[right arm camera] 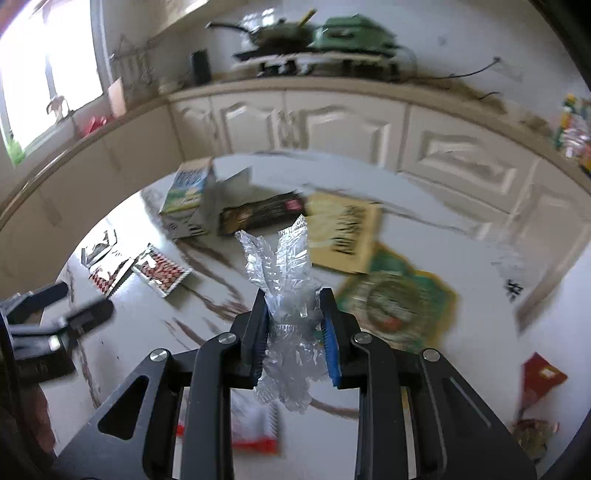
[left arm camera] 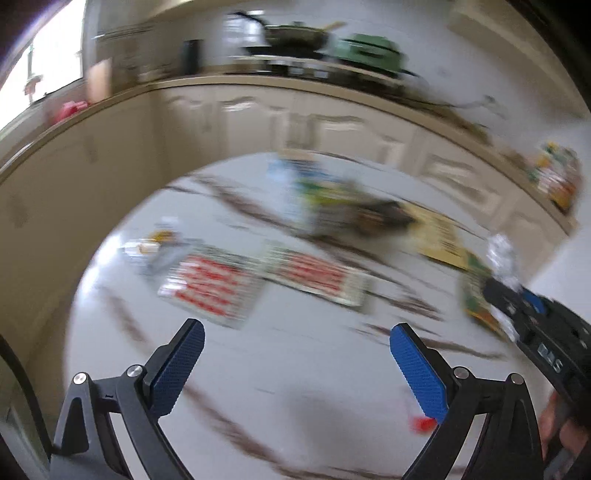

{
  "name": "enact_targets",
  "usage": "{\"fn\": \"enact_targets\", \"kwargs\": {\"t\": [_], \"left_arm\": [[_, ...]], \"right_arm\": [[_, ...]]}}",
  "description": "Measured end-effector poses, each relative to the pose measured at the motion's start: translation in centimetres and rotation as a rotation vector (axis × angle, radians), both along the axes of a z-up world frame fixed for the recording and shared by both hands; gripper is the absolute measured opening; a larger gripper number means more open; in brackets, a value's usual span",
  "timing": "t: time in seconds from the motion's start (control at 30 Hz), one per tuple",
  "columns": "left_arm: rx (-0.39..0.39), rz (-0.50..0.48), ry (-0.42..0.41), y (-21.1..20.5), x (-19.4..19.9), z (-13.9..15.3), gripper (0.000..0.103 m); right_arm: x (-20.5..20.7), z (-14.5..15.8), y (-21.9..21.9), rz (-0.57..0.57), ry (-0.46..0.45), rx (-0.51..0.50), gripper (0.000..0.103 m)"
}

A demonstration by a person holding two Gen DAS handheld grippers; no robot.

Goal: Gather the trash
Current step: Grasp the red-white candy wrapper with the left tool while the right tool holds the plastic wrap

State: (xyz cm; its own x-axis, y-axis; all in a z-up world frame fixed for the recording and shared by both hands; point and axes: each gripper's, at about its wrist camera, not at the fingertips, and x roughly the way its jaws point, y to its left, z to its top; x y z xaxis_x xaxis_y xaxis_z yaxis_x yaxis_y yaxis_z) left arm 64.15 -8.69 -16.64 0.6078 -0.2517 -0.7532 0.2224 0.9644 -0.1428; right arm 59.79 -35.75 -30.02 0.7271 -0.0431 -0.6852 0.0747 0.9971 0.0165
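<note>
A crumpled clear plastic wrapper (right arm camera: 284, 280) stands between the blue pads of my right gripper (right arm camera: 293, 295), which is shut on it above the white marble table (right arm camera: 480, 332). In the left wrist view the same wrapper (left arm camera: 502, 258) shows at the right, held by the right gripper (left arm camera: 513, 295). My left gripper (left arm camera: 295, 338) hangs open over the table with nothing between its fingers. Trash lies spread on the table: two red-and-white packets (left arm camera: 210, 288), a carton (right arm camera: 188, 199), a dark box (right arm camera: 262, 214), a yellow packet (right arm camera: 343, 232) and a green-and-yellow wrapper (right arm camera: 399, 306).
A red packet (right arm camera: 541, 376) and a crumpled wrapper (right arm camera: 532, 435) lie at the table's right edge. A red-and-white wrapper (right arm camera: 255, 428) sits below my right gripper. Cream cabinets (right arm camera: 332, 125) and a counter with pots (right arm camera: 295, 33) stand behind the table. The left gripper (right arm camera: 62, 317) shows at the left.
</note>
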Motion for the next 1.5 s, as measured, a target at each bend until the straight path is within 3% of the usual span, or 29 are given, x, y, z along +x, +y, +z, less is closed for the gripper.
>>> {"fn": "enact_targets", "kwargs": {"t": [0.1,0.23,0.5,0.67,0.77,1.0,1.17,1.2,1.23,1.37,1.5], "left_arm": [[0.009,-0.138,0.007,-3.0,-1.8,-0.4,0.099],[0.058,-0.223,0.008,-5.3,-3.8,-1.1,0.099],[0.128,-0.256,0.066,-8.2,-3.7,-3.4,0.099],[0.164,-0.211,0.057,-9.3,-2.5,-3.9,0.097],[0.157,-0.194,0.045,-9.1,-2.2,-3.7,0.084],[0.125,-0.152,0.026,-8.2,-1.9,-3.5,0.037],[0.075,-0.13,0.045,-6.6,-1.5,-3.4,0.034],[0.057,-0.127,0.043,-6.1,-1.6,-3.2,0.026],[0.031,-0.127,0.042,-5.6,-1.7,-2.8,0.007],[0.002,-0.111,0.008,-3.9,-2.4,-1.6,0.007],[-0.039,-0.111,0.033,-2.4,-2.8,-1.5,0.007]], "right_arm": [[-2.6,0.8,-2.3,-0.067,-0.025,0.02,0.025],[-5.1,1.2,-4.7,-0.109,-0.032,0.057,0.025],[-7.8,0.9,-6.0,-0.104,-0.03,0.094,0.025],[-8.2,0.8,-6.2,-0.108,-0.035,0.108,0.025],[-8.1,0.8,-6.2,-0.111,-0.032,0.109,0.025],[-7.1,0.2,-5.7,-0.106,-0.009,0.112,0.025],[-6.8,0.4,-4.3,-0.077,-0.011,0.107,0.025],[-6.7,0.5,-3.9,-0.069,-0.011,0.107,0.025],[-6.7,0.5,-3.5,-0.064,-0.012,0.106,0.025],[-6.7,1.0,-1.9,-0.035,-0.017,0.097,0.025],[-6.8,1.4,-0.1,-0.01,-0.025,0.087,0.025]]}}
